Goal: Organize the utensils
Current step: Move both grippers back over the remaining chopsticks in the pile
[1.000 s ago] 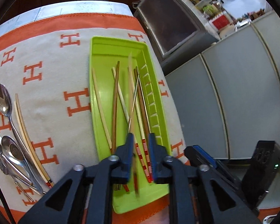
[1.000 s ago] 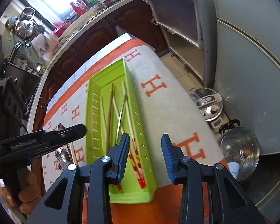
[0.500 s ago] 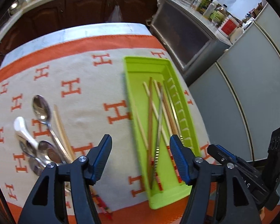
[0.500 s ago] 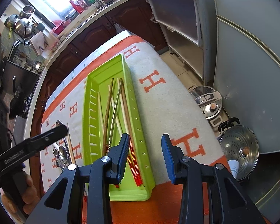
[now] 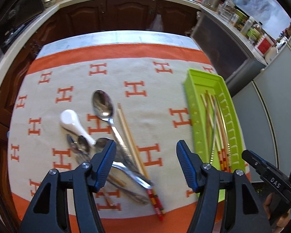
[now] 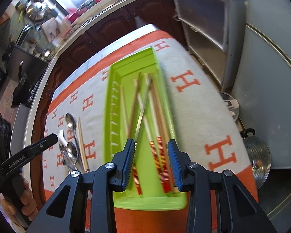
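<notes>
Trouble from here would most likely come at the heap of loose cutlery. A pale bamboo chopstick with a red-banded end [image 5: 133, 145] lies touching a long steel tablespoon [image 5: 106, 114], with a white ceramic soup spoon [image 5: 73, 124] and several smaller steel spoons [image 5: 81, 145] crossed beside and under them. Jaws closing there could, I judge, catch a spoon handle along with the chopstick, or nudge the round stick so it rolls off the beige cloth with orange H letters [image 5: 157, 101].

Left gripper [image 5: 145, 161] stands with its jaws wide apart and nothing between them. It is tilted steeply down above the cloth; the chopstick and tablespoon lie just inside and ahead of its left jaw, and the heap runs under that jaw.

Right gripper [image 6: 151, 161] also points steeply down, over the near end of the lime-green plastic tray [image 6: 114, 89]. Its jaws are partly apart and grip nothing; the red-banded ends of the chopsticks in the tray [image 6: 155, 106] show in the gap below them. From the left wrist, that tray [image 5: 196, 114] sits well off to the right jaw's outer side.

A hand [image 6: 23, 200] holds the left tool's handle.
</notes>
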`<state>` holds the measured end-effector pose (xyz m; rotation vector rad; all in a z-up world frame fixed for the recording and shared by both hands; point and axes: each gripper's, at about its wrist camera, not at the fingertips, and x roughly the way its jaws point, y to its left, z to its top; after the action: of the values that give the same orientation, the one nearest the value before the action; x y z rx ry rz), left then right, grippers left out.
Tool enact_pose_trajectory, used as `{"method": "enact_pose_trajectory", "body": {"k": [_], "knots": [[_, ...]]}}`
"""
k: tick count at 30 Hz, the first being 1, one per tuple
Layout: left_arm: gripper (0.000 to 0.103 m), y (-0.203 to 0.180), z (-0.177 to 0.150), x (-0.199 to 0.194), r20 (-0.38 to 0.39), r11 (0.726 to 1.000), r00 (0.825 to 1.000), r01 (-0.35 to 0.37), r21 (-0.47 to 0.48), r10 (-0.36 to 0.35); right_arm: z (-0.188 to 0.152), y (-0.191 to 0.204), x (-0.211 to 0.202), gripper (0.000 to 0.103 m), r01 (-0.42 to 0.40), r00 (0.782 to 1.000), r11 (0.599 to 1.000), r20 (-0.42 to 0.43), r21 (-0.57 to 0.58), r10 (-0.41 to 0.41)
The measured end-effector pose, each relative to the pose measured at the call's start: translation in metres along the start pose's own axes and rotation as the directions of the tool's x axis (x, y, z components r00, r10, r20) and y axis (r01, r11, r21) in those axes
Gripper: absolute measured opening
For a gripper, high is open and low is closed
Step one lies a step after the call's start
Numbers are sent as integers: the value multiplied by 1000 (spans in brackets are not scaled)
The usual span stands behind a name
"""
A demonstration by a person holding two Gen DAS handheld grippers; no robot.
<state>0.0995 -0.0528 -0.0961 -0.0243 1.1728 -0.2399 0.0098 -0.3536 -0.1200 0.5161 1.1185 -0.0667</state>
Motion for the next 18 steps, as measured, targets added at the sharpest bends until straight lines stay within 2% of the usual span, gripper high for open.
{"method": "enact_pose_trajectory", "body": {"k": [7,14,18], "knots": [[63,42,-3,-9,34,996,997,-66,-56,68,6,64,9,36,-31,999,987,-25,-156,27],[63,74,-10,-3,15,992,997,-78,-97,80,6,139,37,36,-121,987,947,-139,-297,82],[63,86,-14,1,3,991,997,-74,-112,75,4,169,61,33,-124,980,921,-189,-369,56]]}}
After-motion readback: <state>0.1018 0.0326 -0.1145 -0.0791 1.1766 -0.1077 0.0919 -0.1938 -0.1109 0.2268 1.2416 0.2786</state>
